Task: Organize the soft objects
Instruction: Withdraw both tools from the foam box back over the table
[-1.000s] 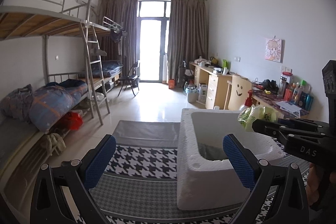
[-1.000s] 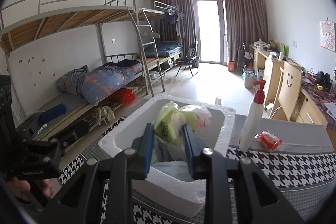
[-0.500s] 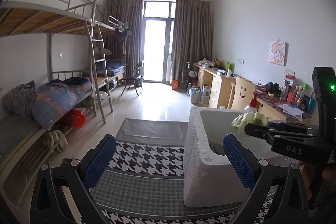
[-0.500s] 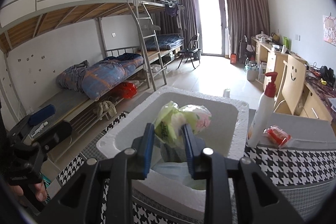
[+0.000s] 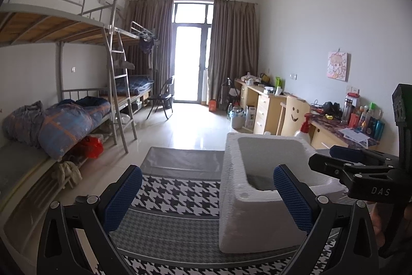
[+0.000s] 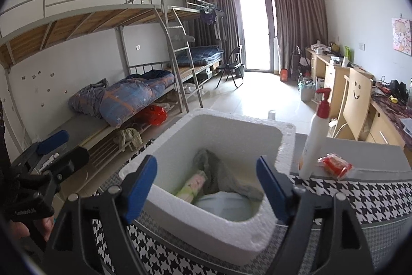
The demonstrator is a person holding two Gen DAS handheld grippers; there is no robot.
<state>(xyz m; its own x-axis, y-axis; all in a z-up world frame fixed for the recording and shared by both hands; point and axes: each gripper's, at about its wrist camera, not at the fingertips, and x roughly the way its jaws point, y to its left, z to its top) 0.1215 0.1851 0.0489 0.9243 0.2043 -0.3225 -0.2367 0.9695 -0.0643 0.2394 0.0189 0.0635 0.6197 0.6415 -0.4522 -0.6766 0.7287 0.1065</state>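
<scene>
Green-and-pink soft packet (image 6: 191, 186) now lies inside the white foam box (image 6: 280, 146), on the left of its floor against a grey cloth (image 6: 221, 172) and a pale bundle (image 6: 226, 205). A moment ago it sat pinched in the right claw (image 6: 206, 187) above the box; the jaws have just been opening and stand wide with nothing between them, so the drop looks done. Left claw (image 5: 206, 195) also gapes wide, empty, beside the box. Red packet (image 6: 334, 164) and pump bottle (image 6: 315, 135) remain on the desk (image 6: 373, 195); the packet is probably next.
</scene>
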